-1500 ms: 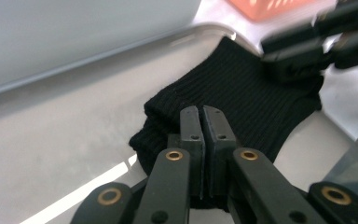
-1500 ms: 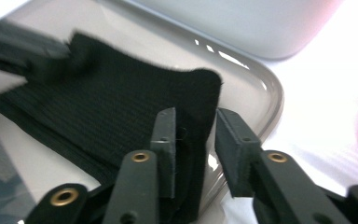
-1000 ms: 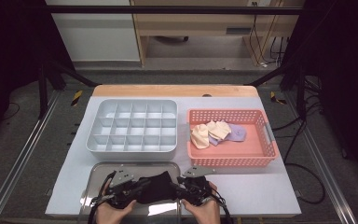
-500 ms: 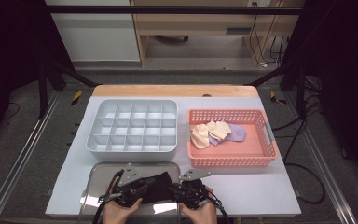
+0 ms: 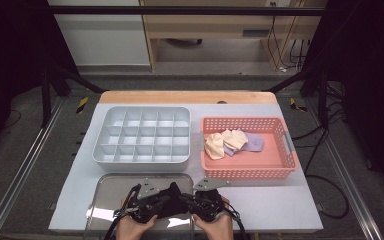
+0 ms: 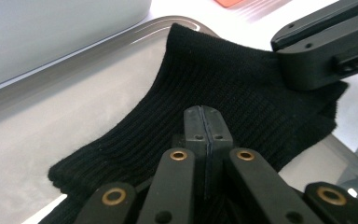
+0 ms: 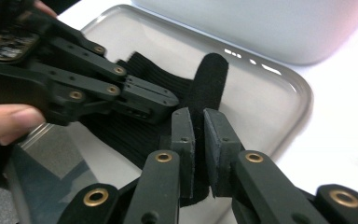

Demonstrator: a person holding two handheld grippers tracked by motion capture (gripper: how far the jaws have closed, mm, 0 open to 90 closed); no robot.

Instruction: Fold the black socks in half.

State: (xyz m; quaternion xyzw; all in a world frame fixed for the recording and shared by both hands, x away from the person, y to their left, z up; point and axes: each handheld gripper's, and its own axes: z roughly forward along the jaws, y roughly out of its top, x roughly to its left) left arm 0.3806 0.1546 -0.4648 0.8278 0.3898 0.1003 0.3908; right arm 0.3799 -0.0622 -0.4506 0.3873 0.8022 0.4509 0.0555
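A table (image 5: 280, 210) stands in the middle, with a white top and a strip of light wood along the far edge. Three things lie right on it. At the far left sits a grey box (image 5: 142, 136) cut into many little square holes. Just beside it, on the right, sits a pink basket (image 5: 280, 167) with holes in its walls. At the near edge, in front of the grey box, lies a flat shiny metal tray (image 5: 107, 187). The tray is near the box but does not touch it. The right part of the near side of the table is bare white.
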